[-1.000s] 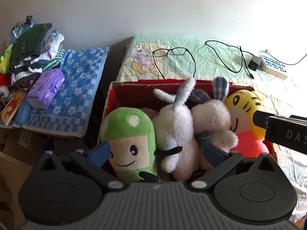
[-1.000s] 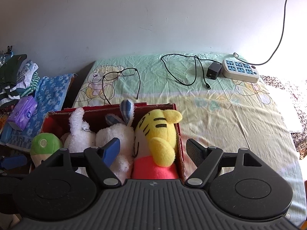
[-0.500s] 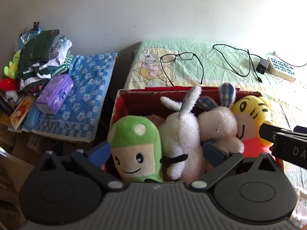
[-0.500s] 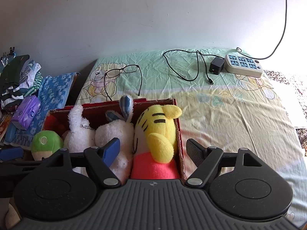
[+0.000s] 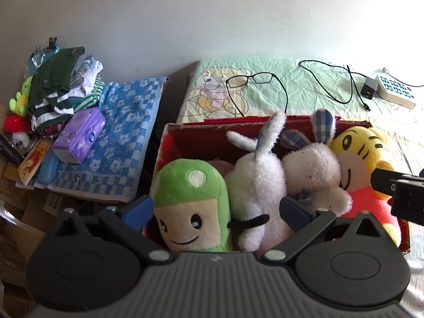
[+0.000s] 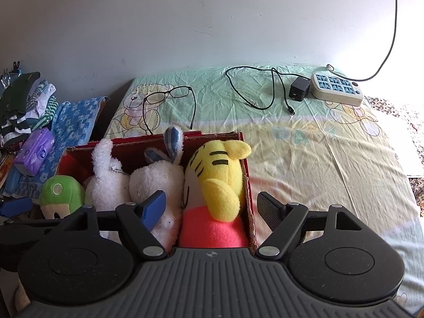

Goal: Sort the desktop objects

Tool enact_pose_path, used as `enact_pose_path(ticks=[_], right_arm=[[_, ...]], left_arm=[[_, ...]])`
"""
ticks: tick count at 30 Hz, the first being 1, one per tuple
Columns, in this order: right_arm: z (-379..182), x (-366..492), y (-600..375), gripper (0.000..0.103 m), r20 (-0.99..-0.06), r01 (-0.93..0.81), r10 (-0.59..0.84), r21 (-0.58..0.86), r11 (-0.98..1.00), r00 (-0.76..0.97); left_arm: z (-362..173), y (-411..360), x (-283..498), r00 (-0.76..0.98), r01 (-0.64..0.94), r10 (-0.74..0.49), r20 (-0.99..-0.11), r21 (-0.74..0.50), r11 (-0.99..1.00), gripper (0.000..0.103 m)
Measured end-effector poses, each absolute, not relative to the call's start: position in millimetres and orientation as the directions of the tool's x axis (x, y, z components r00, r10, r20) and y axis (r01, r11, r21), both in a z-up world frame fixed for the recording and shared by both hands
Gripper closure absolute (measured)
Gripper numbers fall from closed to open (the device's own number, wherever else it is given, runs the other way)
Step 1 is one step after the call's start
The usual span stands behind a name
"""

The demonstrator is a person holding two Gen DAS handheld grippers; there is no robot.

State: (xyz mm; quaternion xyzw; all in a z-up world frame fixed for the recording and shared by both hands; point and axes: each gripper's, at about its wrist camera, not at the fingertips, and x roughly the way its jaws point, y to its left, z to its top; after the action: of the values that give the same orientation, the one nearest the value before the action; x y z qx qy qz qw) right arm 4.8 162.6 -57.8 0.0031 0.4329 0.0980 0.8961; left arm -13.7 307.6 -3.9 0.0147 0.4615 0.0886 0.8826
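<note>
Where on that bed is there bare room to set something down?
The widest free patch of sheet lies right of the red box, below the power strip and cable. The box is packed with plush toys. Glasses occupy the strip behind it.

A red box point(image 5: 201, 137) holds green point(image 5: 190, 185), white point(image 5: 254, 177) and yellow black-striped plush toys point(image 6: 217, 169), beside a blue-and-white floral checked towel point(image 5: 122, 143).

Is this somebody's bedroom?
Probably a bedroom or a child's room. A bear-print sheet covers a bed-like surface, a red box holds plush toys, and folded clothes are piled by the wall.
</note>
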Motion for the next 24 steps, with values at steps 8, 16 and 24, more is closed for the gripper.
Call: enact_pose_path(ticks=[8,16,24], right_arm=[[-61,7,171,0.025,-0.786,-0.184,0.167,0.069,0.981,0.595],[-64,11,173,0.025,-0.788,-0.166,0.159,0.074,0.983,0.594],[-63,13,177,0.025,-0.789,-0.171,0.164,0.076,0.982,0.592]], left_arm=[[-12,311,-9,0.544,-0.135,0.152,-0.825,0.093,0.987,0.001],[-17,313,-7,0.542,-0.122,0.148,-0.827,0.097,0.988,0.001],[-16,316,-5,0.539,-0.123,0.138,-0.831,0.084,0.989,0.001]])
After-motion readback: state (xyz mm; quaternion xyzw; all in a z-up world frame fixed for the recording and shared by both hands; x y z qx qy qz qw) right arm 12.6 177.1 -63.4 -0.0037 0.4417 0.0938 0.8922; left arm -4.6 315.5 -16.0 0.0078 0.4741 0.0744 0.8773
